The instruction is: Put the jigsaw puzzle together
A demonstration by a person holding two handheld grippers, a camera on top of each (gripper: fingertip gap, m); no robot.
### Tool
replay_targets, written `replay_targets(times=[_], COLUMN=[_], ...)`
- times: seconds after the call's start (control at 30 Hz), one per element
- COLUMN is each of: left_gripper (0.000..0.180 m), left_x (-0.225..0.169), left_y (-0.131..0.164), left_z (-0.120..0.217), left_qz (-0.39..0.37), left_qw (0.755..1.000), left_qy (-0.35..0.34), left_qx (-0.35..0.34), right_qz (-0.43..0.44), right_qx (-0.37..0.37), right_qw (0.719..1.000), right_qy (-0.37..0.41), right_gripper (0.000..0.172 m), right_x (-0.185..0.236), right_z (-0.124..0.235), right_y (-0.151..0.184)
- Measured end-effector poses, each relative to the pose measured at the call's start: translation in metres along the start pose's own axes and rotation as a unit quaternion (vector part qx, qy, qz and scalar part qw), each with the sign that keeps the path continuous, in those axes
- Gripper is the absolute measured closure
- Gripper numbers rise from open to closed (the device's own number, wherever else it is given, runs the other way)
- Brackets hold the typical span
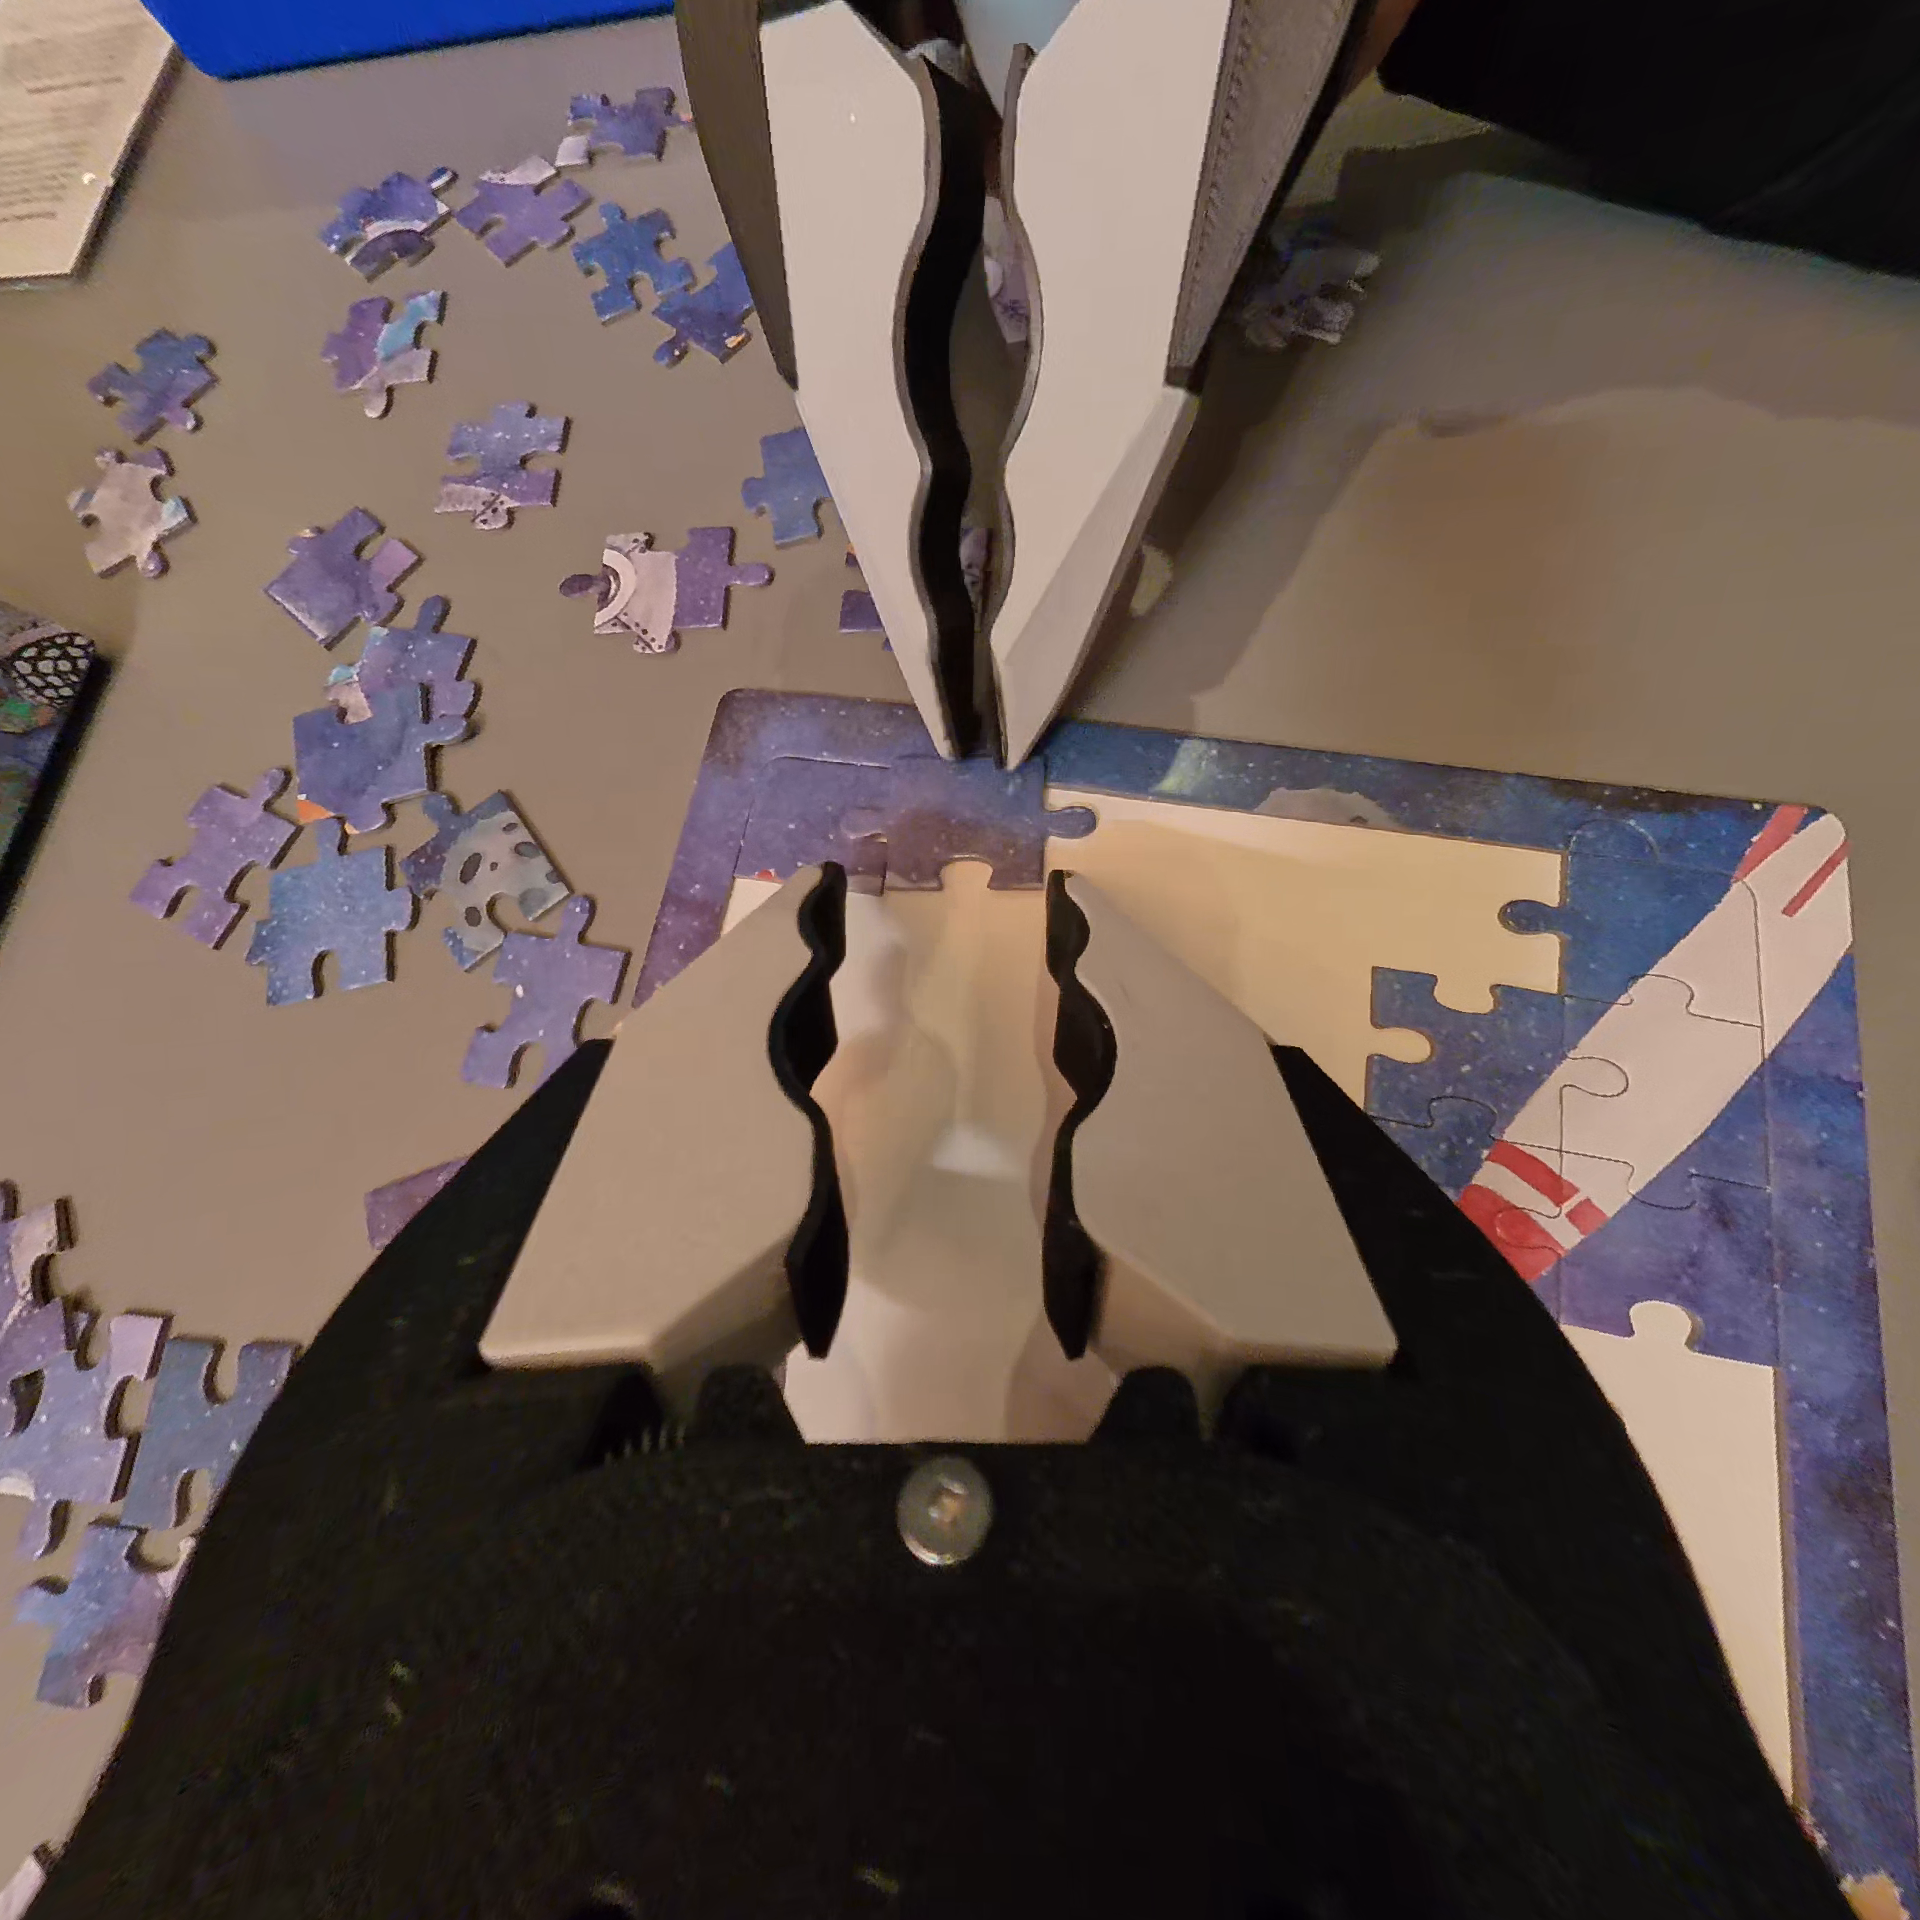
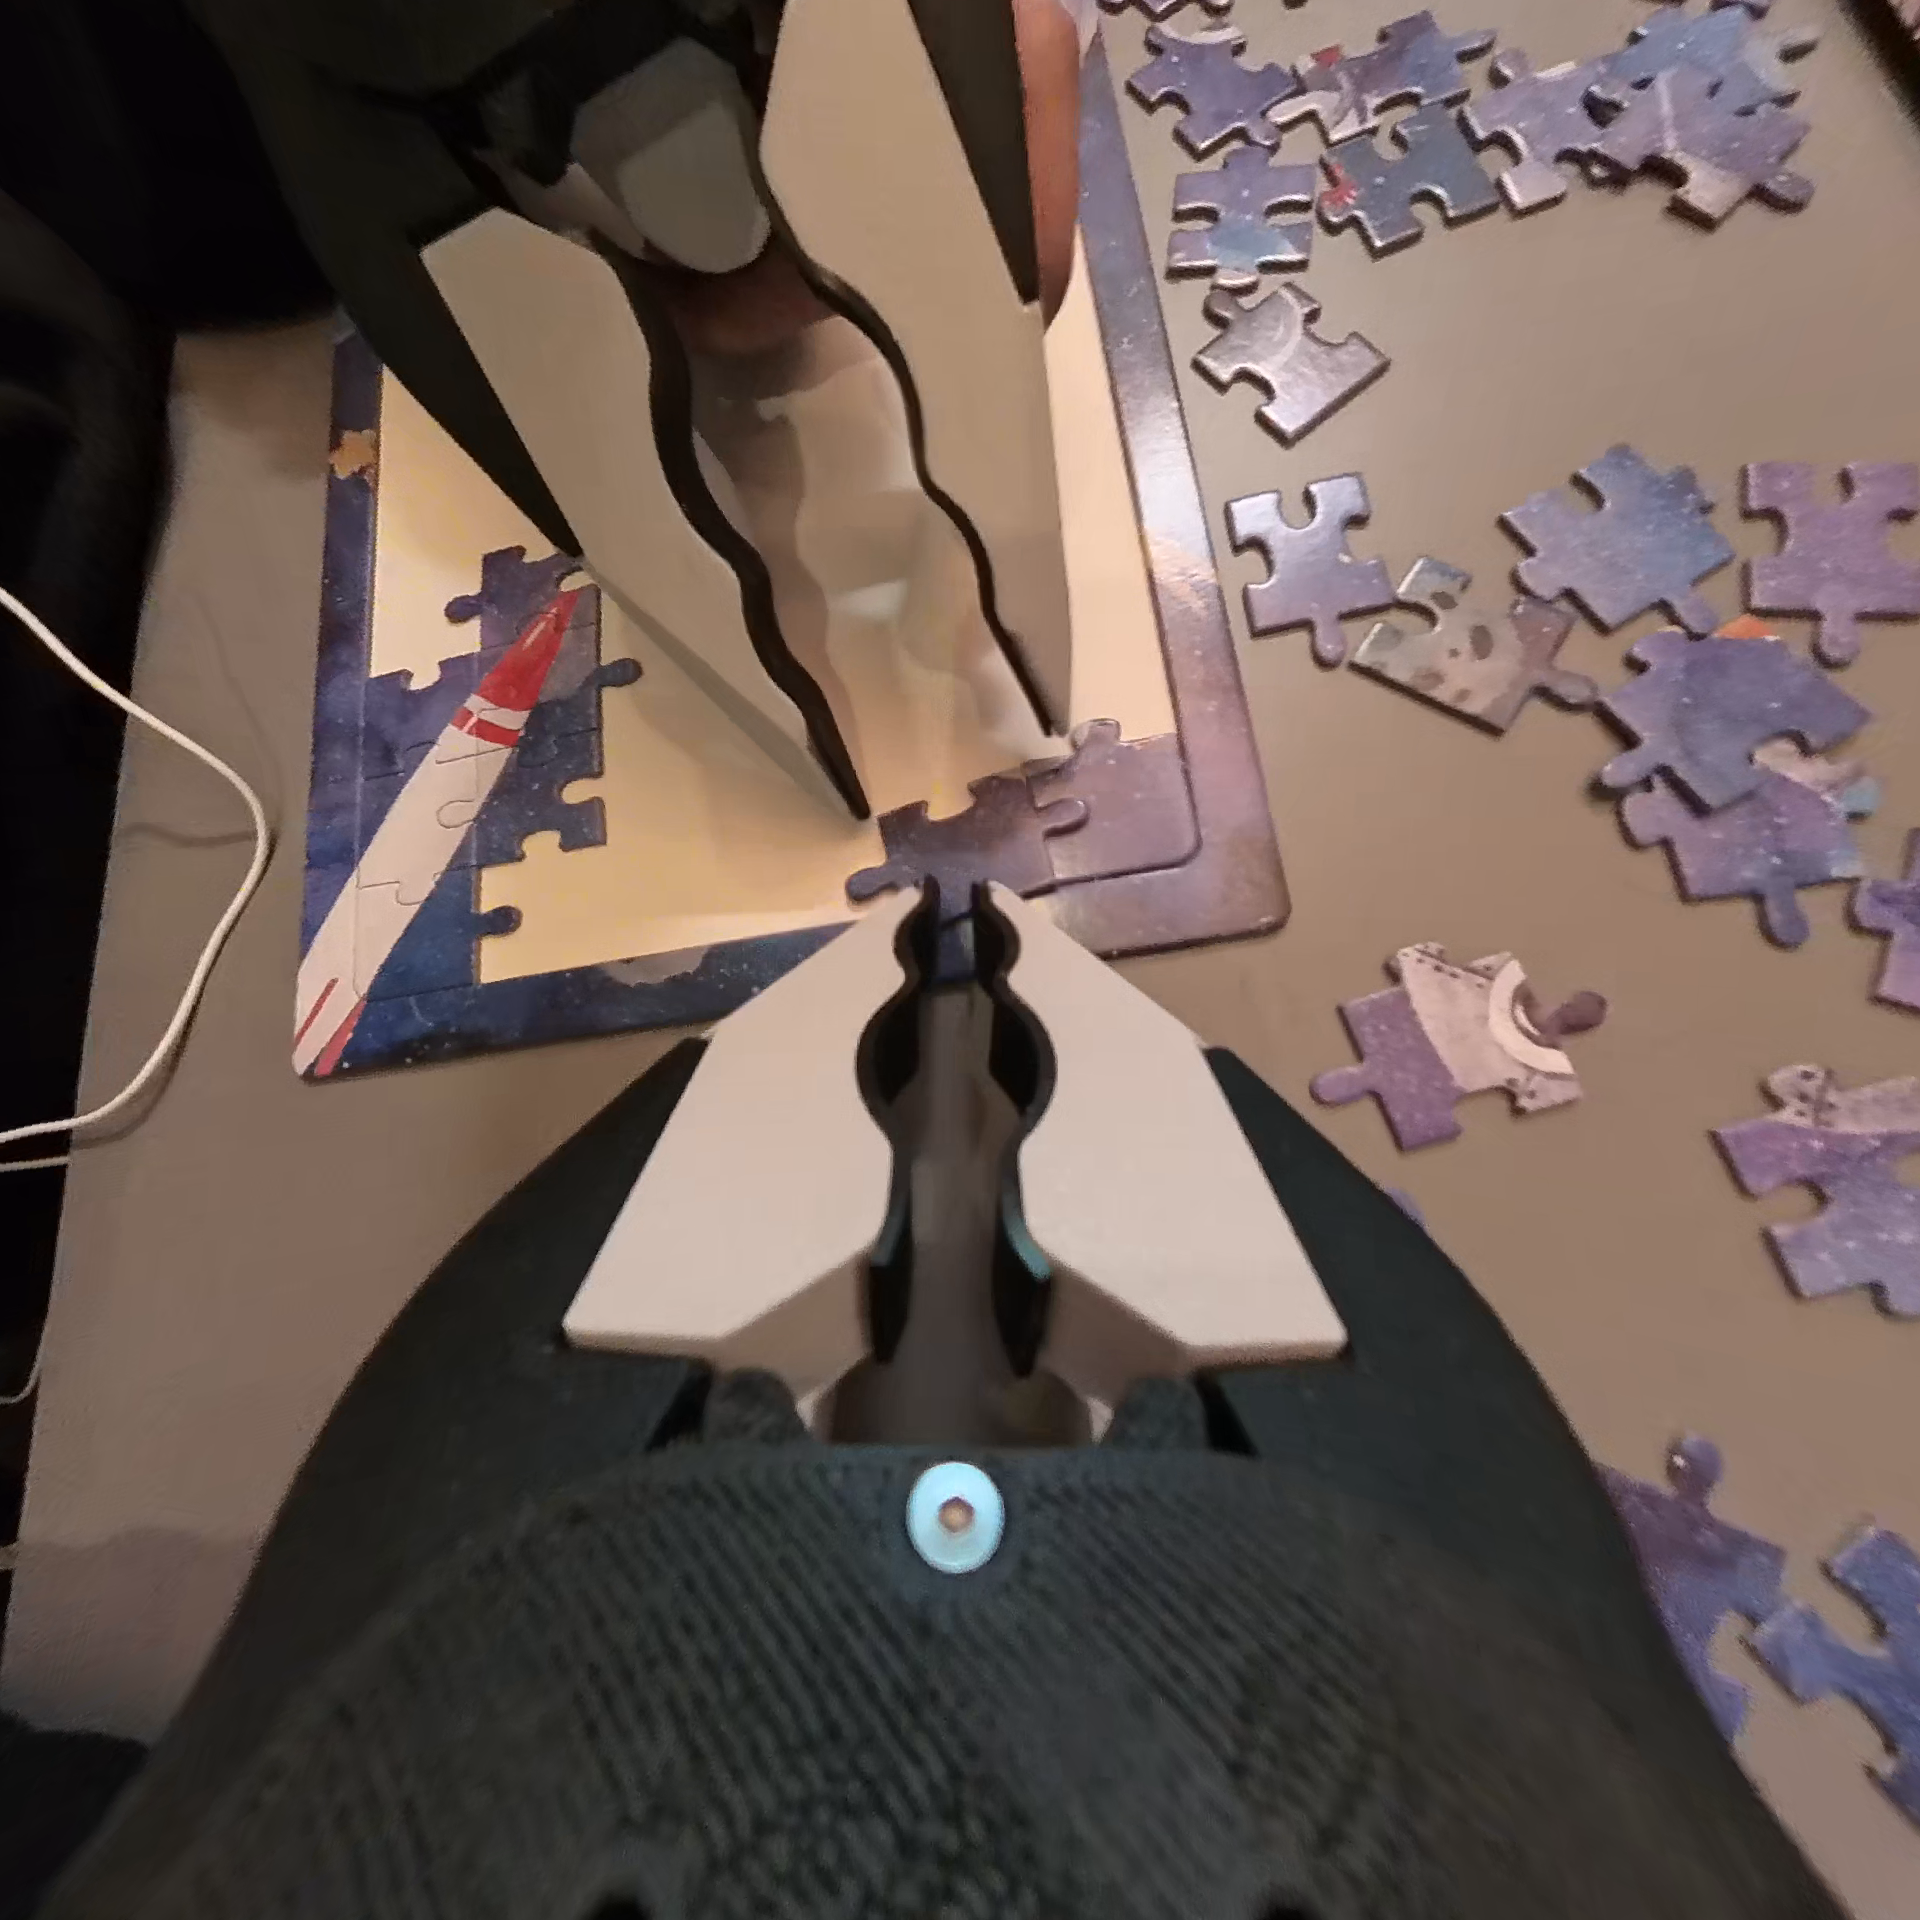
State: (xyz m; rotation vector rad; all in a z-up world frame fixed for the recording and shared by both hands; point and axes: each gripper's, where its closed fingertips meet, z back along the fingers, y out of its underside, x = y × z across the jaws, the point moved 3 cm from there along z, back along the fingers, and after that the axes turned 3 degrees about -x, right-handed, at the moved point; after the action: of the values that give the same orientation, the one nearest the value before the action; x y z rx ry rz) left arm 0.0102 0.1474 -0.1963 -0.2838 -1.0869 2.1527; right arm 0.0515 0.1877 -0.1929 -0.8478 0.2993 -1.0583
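Left wrist view: puzzle tray (image 1: 1813, 1351) holds rocket pieces (image 1: 1621, 1091); left hand-held gripper (image 1: 940, 883) released, right hand-held gripper (image 1: 980, 743) clenched.

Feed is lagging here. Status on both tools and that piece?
Left tool open, empty, over bare tray. Right tool nearly closed, tips at purple piece beside corner piece. Loose pieces outside.

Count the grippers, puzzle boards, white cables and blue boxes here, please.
Grippers: 2 (left gripper, right gripper)
Puzzle board: 1
White cable: 1
Blue box: 1
Total: 5
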Motion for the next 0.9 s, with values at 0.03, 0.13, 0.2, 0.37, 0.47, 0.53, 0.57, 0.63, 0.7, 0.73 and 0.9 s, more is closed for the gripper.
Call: replay_targets(times=[0.03, 0.13, 0.2, 0.37, 0.47, 0.53, 0.57, 0.63, 0.7, 0.73, 0.9], left_gripper=[0.143, 0.144, 0.145, 0.147, 0.147, 0.147, 0.147, 0.147, 0.148, 0.148, 0.148], left_x=[0.0, 0.0, 0.0, 0.001, 0.001, 0.001, 0.001, 0.001, 0.001, 0.001, 0.001], left_y=[0.0, 0.001, 0.001, 0.001, 0.001, 0.001, 0.001, 0.002, 0.002, 0.002, 0.002], left_z=[0.0, 0.001, 0.001, 0.001, 0.001, 0.001, 0.001, 0.0, 0.0, 0.0, 0.0], left_qz=[0.001, 0.001, 0.001, 0.006, 0.006, 0.005, 0.005, 0.006, 0.006, 0.006, 0.006], left_qw=[1.0, 1.0, 1.0, 1.0, 1.0, 1.0, 1.0, 1.0, 1.0, 1.0, 1.0], left_qy=[0.001, 0.003, 0.002, 0.001, 0.001, 0.001, 0.001, 0.001, 0.001, 0.001, 0.001], left_qx=[0.0, 0.0, 0.0, 0.001, 0.001, 0.003, 0.003, 0.005, 0.006, 0.007, 0.005], right_qz=[-0.005, -0.011, -0.009, -0.006, -0.002, 0.004, 0.008, 0.015, 0.016, 0.016, 0.017], right_qx=[-0.001, 0.002, 0.002, 0.003, -0.003, -0.008, -0.012, -0.012, -0.001, -0.002, -0.014], right_qw=[1.0, 1.0, 1.0, 1.0, 1.0, 1.0, 1.0, 1.0, 1.0, 1.0, 0.999], right_qy=[-0.003, -0.015, -0.022, -0.019, -0.016, -0.011, -0.009, -0.006, 0.003, 0.004, 0.032], right_gripper=[0.167, 0.165, 0.165, 0.165, 0.165, 0.165, 0.165, 0.164, 0.163, 0.165, 0.164], right_x=[0.0, 0.002, 0.004, 0.005, 0.004, 0.004, 0.004, 0.005, 0.003, 0.003, -0.005], right_z=[0.0, -0.002, -0.003, -0.003, -0.002, -0.003, -0.004, -0.007, -0.011, -0.011, -0.007], right_y=[0.001, 0.002, 0.001, 0.001, -0.001, -0.004, -0.006, -0.007, -0.005, -0.005, -0.008])
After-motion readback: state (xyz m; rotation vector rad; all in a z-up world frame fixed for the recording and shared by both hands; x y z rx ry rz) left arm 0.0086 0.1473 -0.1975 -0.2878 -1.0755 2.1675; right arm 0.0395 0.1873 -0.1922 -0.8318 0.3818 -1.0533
